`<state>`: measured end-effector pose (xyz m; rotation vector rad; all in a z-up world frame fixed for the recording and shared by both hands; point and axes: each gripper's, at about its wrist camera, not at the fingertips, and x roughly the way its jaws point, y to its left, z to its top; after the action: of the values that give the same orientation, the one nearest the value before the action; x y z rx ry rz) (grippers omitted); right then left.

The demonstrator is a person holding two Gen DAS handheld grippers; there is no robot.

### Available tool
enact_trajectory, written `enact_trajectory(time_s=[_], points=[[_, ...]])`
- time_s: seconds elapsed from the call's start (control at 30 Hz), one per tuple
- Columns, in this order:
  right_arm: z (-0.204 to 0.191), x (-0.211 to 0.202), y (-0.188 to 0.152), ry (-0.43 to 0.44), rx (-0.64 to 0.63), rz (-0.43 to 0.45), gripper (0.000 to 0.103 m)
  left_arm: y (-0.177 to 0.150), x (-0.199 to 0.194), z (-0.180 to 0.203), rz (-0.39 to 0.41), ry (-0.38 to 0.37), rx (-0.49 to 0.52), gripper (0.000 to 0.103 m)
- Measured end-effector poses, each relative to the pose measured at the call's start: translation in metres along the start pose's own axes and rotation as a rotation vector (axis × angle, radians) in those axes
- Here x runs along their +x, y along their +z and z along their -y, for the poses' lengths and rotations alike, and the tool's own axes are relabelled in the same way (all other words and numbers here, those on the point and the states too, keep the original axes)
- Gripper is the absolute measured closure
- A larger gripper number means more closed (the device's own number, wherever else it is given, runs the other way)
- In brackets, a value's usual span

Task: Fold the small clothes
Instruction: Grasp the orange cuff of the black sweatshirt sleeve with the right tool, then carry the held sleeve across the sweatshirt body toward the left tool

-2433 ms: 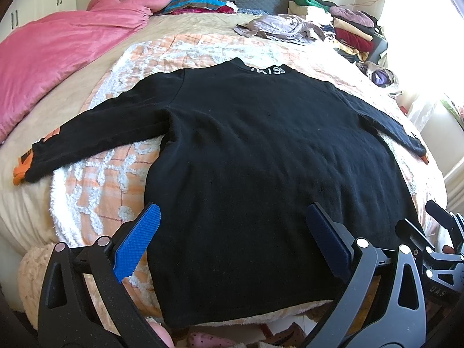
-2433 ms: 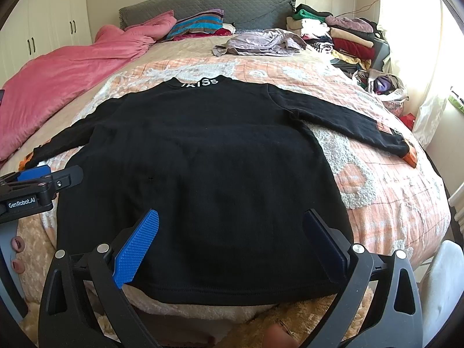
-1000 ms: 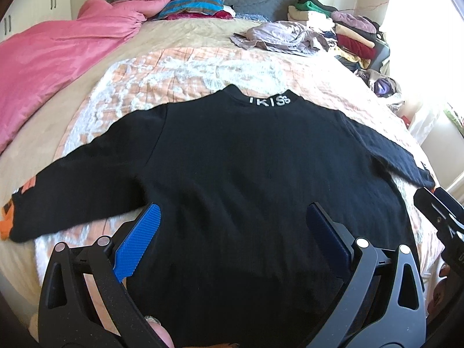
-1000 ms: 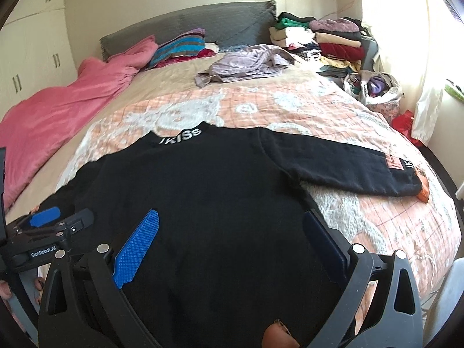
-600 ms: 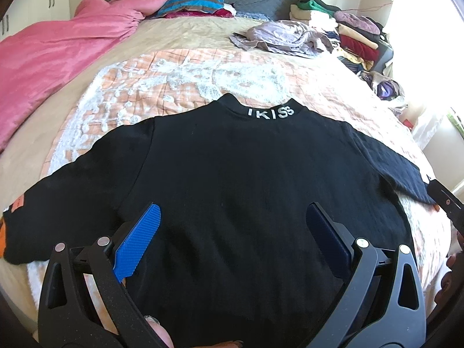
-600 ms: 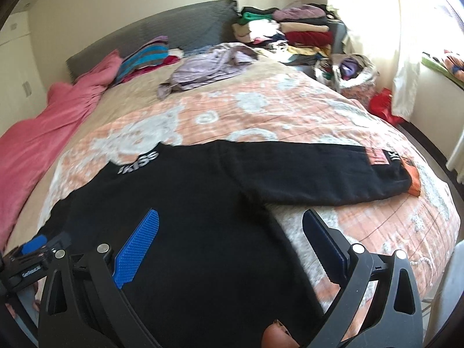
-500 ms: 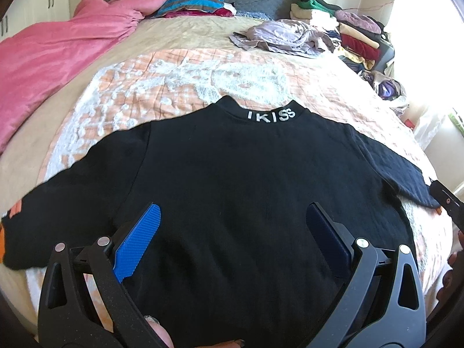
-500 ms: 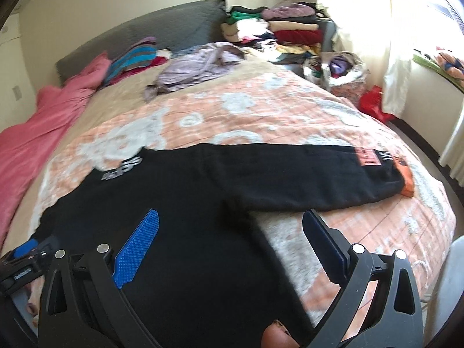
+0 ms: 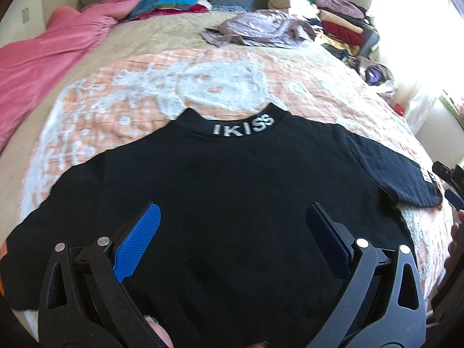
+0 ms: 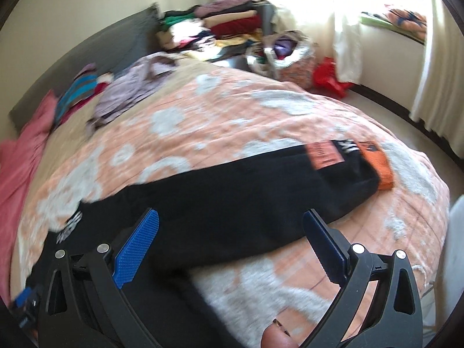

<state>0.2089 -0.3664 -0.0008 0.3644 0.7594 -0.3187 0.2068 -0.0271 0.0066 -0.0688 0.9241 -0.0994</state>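
The left gripper (image 9: 232,232) hangs with jaws wide and empty over the middle of the black top (image 9: 226,203), which lies flat and face-down on the quilt (image 9: 203,81), its lettered collar (image 9: 243,126) straight ahead of the jaws and a sleeve running off past the left finger. The right gripper (image 10: 230,236), likewise wide and holding nothing, points along the other sleeve (image 10: 246,191), whose orange cuff (image 10: 377,165) lies ahead and right of the jaws. The knit looks thick, soft and limp, light enough but likely to sag and drag on the fuzzy quilt, so I would pinch the sleeve near the cuff, through both layers.
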Motion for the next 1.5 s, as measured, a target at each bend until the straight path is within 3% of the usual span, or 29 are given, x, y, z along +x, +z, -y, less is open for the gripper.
enact_trajectory(time_s=[0.13,0.3,0.5,0.6,0.73,0.8,0.87,0.9,1.13,1.5], points=[[0.033,0.018,0.008,-0.066,0.105,-0.013,0.004,0.008,0.017,0.003,-0.019,-0.012,0.049,0.008],[0.076,0.032,0.012,-0.130,0.238,-0.019,0.004,0.017,0.027,-0.007,-0.014,-0.021,0.042,0.008],[0.130,0.051,0.018,-0.147,0.445,-0.060,0.004,0.025,0.040,-0.025,-0.030,-0.042,0.008,0.008],[0.150,0.064,0.021,-0.111,0.532,-0.082,0.005,0.026,0.047,-0.035,-0.039,-0.027,-0.008,0.008],[0.166,0.083,0.023,-0.051,0.616,-0.064,0.029,0.029,0.049,-0.046,-0.035,-0.028,-0.041,0.008],[0.169,0.082,0.020,-0.042,0.625,-0.038,0.047,0.029,0.048,-0.048,-0.030,-0.027,-0.046,0.008],[0.174,0.081,0.017,-0.007,0.644,0.002,0.079,0.029,0.046,-0.049,-0.025,-0.034,-0.051,0.008],[0.175,0.080,0.017,0.026,0.654,0.015,0.081,0.028,0.044,-0.049,-0.021,-0.043,-0.055,0.008],[0.152,0.044,0.031,0.163,0.519,0.156,0.084,0.025,0.032,-0.049,-0.023,-0.096,-0.084,0.008],[0.088,0.015,0.034,0.283,0.294,0.195,0.084,0.025,0.020,-0.046,-0.038,-0.186,-0.098,0.008]])
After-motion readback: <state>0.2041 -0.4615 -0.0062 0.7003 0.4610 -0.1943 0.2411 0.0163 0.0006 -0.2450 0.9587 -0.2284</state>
